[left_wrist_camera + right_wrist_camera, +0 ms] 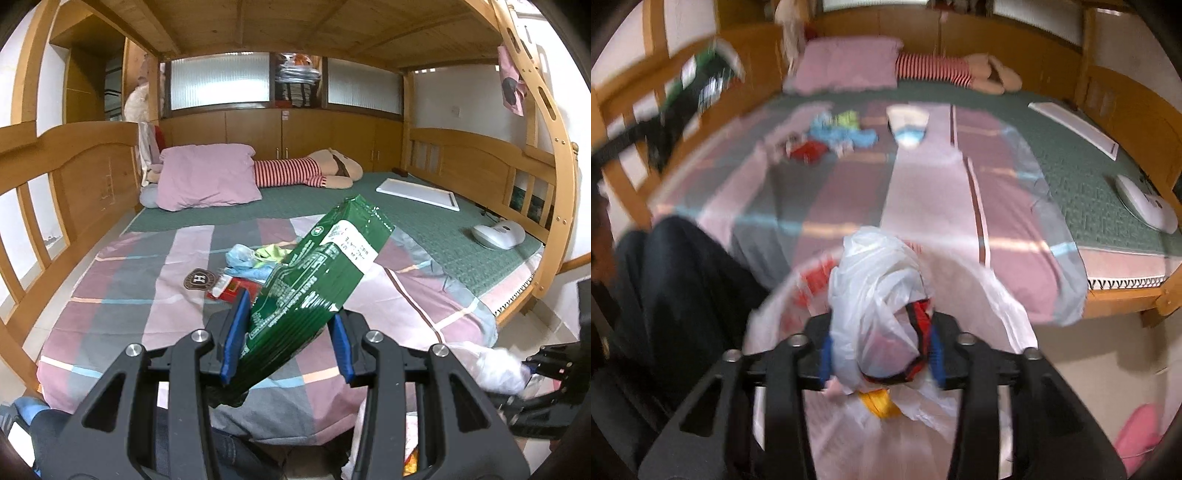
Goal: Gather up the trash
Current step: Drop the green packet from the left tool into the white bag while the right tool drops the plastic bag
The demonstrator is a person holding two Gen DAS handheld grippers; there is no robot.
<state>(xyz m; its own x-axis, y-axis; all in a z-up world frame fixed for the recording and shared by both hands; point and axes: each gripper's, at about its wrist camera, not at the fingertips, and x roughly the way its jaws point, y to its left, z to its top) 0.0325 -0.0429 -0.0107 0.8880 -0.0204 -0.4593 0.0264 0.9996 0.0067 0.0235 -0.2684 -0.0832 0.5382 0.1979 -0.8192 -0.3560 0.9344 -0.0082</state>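
Holding a green packet (pixel 314 284) clamped in your left gripper (pixel 286 343), tilted toward 1 o'clock above the bed (pixel 110 314); trash pile (pixel 243 266) at 11 o'clock | right view, blurred: your right gripper (pixel 881 354) has a white plastic bag (pixel 875 288) bunched between its fingers; grip unclear; trash pile (pixel 831 138) at 11 o'clock.

both wrist views near, facing bed (pixel 155 288)
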